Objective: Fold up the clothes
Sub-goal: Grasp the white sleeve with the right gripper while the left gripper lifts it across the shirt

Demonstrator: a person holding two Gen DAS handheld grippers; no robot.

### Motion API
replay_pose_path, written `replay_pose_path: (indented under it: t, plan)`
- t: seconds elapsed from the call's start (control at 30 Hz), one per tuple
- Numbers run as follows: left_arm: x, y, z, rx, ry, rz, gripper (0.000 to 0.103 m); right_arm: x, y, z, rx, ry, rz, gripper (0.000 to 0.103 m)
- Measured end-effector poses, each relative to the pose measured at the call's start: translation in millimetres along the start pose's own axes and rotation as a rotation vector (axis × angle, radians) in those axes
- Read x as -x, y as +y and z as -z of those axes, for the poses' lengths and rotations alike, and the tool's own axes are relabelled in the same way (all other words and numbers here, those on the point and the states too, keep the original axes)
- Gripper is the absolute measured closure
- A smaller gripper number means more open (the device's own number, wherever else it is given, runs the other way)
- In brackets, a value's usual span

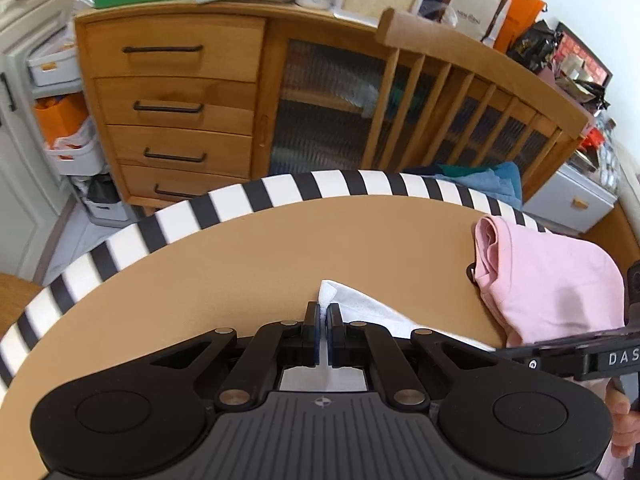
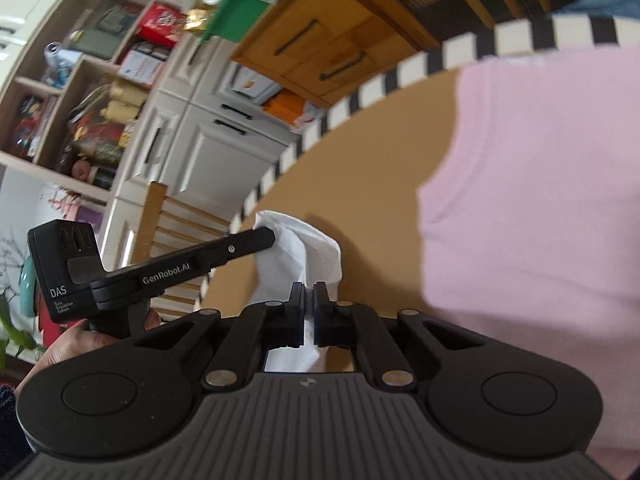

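Note:
A white cloth (image 1: pixel 360 312) lies on the tan table (image 1: pixel 240 264). My left gripper (image 1: pixel 323 312) is shut on one edge of the white cloth. My right gripper (image 2: pixel 308 292) is shut on the same white cloth (image 2: pixel 296 252), which stands up bunched between the two grippers. The left gripper's body (image 2: pixel 160 272) shows at the left of the right wrist view, its fingers at the cloth. A pink garment (image 1: pixel 548 276) lies folded on the table to the right; it fills the right of the right wrist view (image 2: pixel 540 208).
The table has a black-and-white striped rim (image 1: pixel 280 192). Behind it stands a wooden sideboard (image 1: pixel 180 108) with drawers and glass doors. A blue garment (image 1: pixel 488 184) lies at the far table edge. A wooden chair (image 2: pixel 168 232) stands left of the table.

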State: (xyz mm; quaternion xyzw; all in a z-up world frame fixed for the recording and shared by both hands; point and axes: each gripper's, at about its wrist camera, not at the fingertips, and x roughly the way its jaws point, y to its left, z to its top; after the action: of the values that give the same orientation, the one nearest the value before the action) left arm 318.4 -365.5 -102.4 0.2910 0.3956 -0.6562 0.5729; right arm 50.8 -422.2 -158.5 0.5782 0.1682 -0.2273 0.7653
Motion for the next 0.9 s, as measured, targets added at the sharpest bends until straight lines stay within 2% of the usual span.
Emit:
replay_pose_path:
  t: [0.27,0.47,0.73,0.9]
  plan:
    - [65,-6,24,0.031,-0.059,-0.061,0.099,23,41,9,0.162,-0.007,-0.042,0.099]
    - [107,-10,54,0.048,-0.066,-0.082,0.099,37,67,28,0.272,0.021,-0.053,0.099]
    - [136,-18,103,0.061,-0.025,-0.092,0.099,48,89,69,0.403,0.076,-0.002,0.099]
    - [141,-17,132,0.085,-0.001,-0.093,0.099,47,106,102,0.584,0.11,0.021,0.099]
